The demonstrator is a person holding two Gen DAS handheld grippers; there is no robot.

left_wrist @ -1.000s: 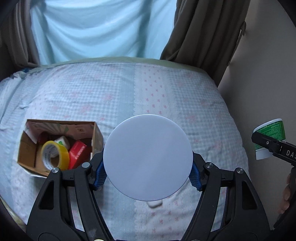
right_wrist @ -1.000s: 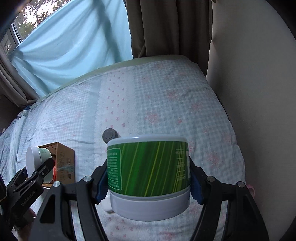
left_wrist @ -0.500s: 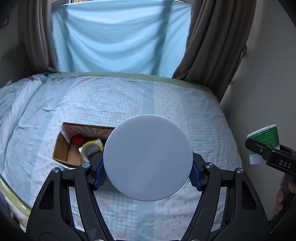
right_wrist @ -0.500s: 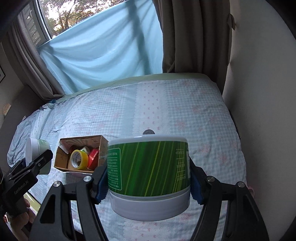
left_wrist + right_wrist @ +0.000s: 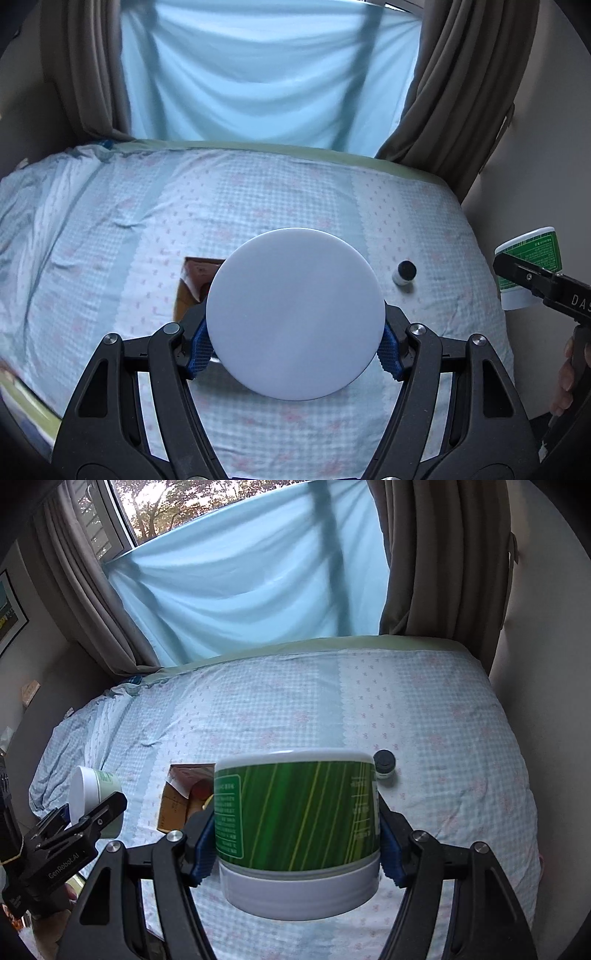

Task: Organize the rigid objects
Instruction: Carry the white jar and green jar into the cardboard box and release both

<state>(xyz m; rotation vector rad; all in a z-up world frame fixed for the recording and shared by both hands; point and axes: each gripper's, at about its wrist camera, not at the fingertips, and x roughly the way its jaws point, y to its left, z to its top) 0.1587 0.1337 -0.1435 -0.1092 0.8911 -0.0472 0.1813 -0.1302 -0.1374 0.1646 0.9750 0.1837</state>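
My left gripper (image 5: 294, 349) is shut on a white-lidded jar (image 5: 294, 314), whose round lid faces the camera; it also shows in the right wrist view (image 5: 92, 786). My right gripper (image 5: 297, 843) is shut on a green-labelled white jar (image 5: 297, 823), lid end downward; it also shows in the left wrist view (image 5: 528, 266). Both are held high above the bed. An open cardboard box (image 5: 177, 797) lies on the bed below, largely hidden behind the jars; it also shows in the left wrist view (image 5: 194, 284).
A small white bottle with a black cap (image 5: 404, 273) stands on the bedspread right of the box; it also shows in the right wrist view (image 5: 384, 766). The checked bedspread (image 5: 295, 709) runs to a curtained window (image 5: 240, 579). A wall (image 5: 546, 664) borders the bed's right side.
Both grippers have risen and pulled back from the bed with their jars still held. The box now sits farther away and is mostly hidden; the small bottle has come into the left view.
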